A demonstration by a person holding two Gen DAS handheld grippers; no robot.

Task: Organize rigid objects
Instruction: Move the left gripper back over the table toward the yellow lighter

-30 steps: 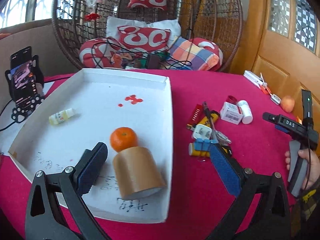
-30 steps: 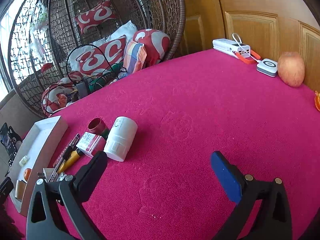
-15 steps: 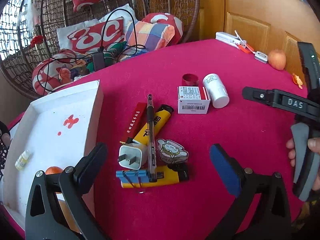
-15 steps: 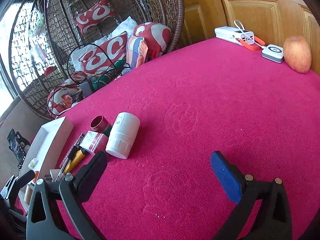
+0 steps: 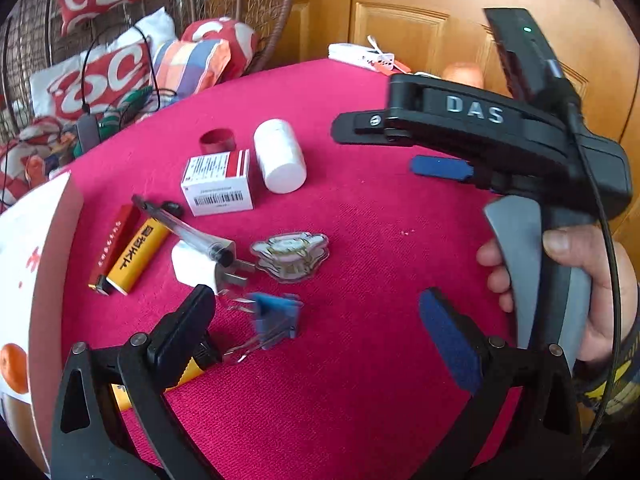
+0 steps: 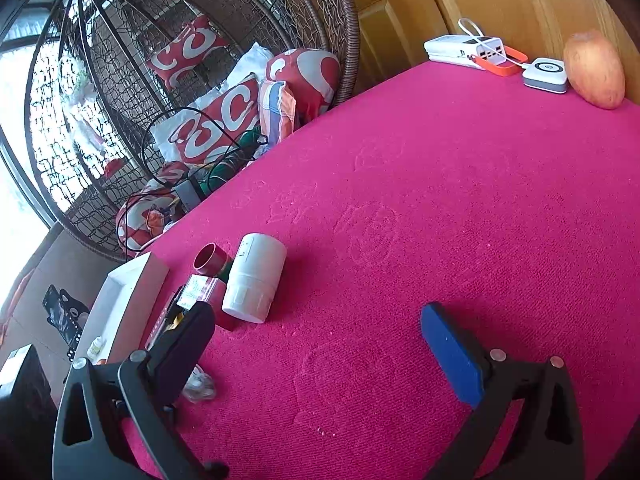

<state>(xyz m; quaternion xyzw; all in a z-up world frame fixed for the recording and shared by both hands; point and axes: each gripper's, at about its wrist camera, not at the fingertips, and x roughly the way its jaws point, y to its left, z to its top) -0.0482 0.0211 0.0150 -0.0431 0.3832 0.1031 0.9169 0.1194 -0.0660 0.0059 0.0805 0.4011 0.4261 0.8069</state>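
Small items lie on the red tablecloth: a white pill bottle (image 5: 280, 156) on its side, a red-and-white box (image 5: 218, 188), a red ring (image 5: 217, 141), a pen (image 5: 184, 232), a white plug (image 5: 200, 266), a yellow lighter (image 5: 138, 256), a cartoon badge (image 5: 290, 254) and a blue clip (image 5: 276, 314). My left gripper (image 5: 320, 336) is open and empty, just above the clip. My right gripper (image 6: 320, 340) is open and empty over bare cloth, right of the bottle (image 6: 256, 276). It also shows in the left wrist view (image 5: 440, 152).
A white tray (image 5: 36, 264) at the left holds an orange (image 5: 14, 368); its wall also shows in the right wrist view (image 6: 132, 300). An apple (image 6: 594, 68), a power bank (image 6: 464, 50) and a small charger (image 6: 546, 74) sit at the far edge. A wicker chair with cushions (image 6: 224, 112) stands behind.
My left gripper has swung right, away from the tray, and now hangs over the pile of small items. My right gripper has shifted slightly toward the bottle.
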